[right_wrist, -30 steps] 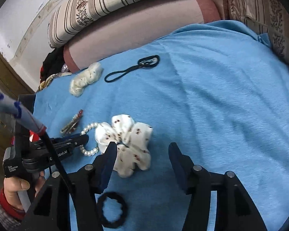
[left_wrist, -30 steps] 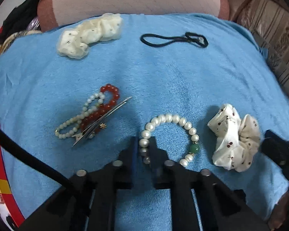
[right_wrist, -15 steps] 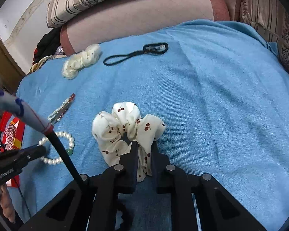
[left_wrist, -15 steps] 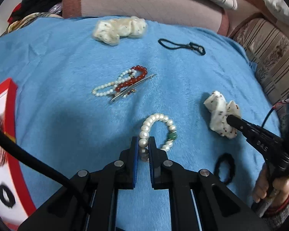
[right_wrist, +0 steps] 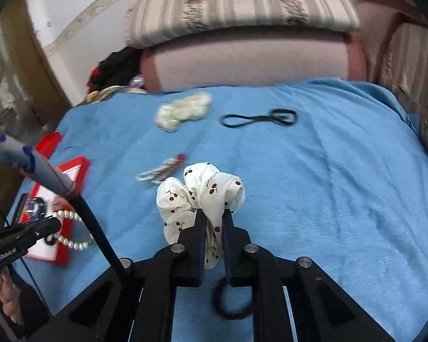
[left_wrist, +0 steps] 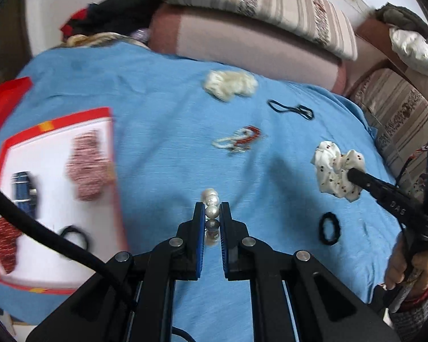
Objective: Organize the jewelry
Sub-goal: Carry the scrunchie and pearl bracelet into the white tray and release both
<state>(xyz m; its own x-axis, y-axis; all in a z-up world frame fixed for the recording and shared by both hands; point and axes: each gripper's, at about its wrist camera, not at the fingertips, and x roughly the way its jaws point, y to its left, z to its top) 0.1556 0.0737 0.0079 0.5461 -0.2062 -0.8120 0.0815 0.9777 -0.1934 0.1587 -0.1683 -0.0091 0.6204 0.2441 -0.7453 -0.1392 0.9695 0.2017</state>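
Note:
My left gripper (left_wrist: 212,208) is shut on a pearl bracelet (left_wrist: 212,199), held clear above the blue cloth. The right wrist view shows that bracelet (right_wrist: 71,243) dangling from the left gripper (right_wrist: 51,225) near a red-rimmed white tray (right_wrist: 77,162). My right gripper (right_wrist: 214,216) is shut on a white cherry-print scrunchie (right_wrist: 202,191), lifted off the cloth. From the left wrist view the same scrunchie (left_wrist: 332,171) hangs at the right gripper's tip (left_wrist: 353,173). The tray (left_wrist: 71,116) lies at the left and holds a pink scrunchie, a blue strap and a black tie.
On the cloth lie a cream scrunchie (left_wrist: 231,84), a thin black hair tie (left_wrist: 291,109), a red and pearl bracelet pile with a clip (left_wrist: 239,139), and a thick black hair tie (left_wrist: 329,228). Striped cushions and a pink bolster border the far side.
The right gripper closed on the cherry scrunchie and lifted it. The left gripper rose with the pearl bracelet and swung left, bringing the tray into its view.

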